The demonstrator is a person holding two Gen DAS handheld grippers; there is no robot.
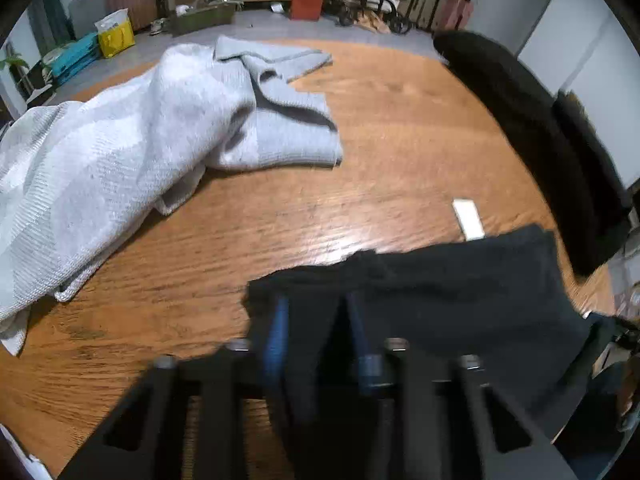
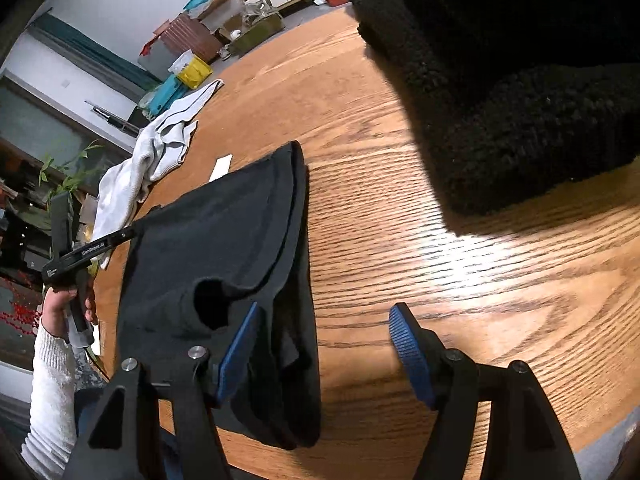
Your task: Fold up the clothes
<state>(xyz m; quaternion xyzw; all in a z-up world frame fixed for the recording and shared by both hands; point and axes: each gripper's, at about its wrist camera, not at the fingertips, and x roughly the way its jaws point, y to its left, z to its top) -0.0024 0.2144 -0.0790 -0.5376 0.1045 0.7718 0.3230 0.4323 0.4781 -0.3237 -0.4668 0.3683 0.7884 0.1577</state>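
A dark navy folded cloth garment [image 2: 224, 248] lies on the round oak-grain wooden bench [image 2: 400, 240], at its near edge, with one end hanging over the rim. The left gripper [image 1: 318, 320] has its jaws drawn narrow onto a fold of this garment, the blue pads [image 1: 278, 332] pressing dark cloth between them; in the right wrist view its black body reaches the garment's far left corner, held by a hand [image 2: 66, 308] in a white knitted sleeve [image 2: 50, 392]. The right gripper [image 2: 324, 344] hovers over the garment's near right edge with jaws standing wide; its left blue ribbed pad is over the cloth, the right one over bare wood, gripping nothing. A pale grey knitted garment [image 1: 132, 144] lies crumpled well apart at the bench's far left. A black fuzzy knit heap [image 2: 500, 92] sits at the far right. A small white rectangular tag [image 1: 468, 218] rests just beyond the navy garment
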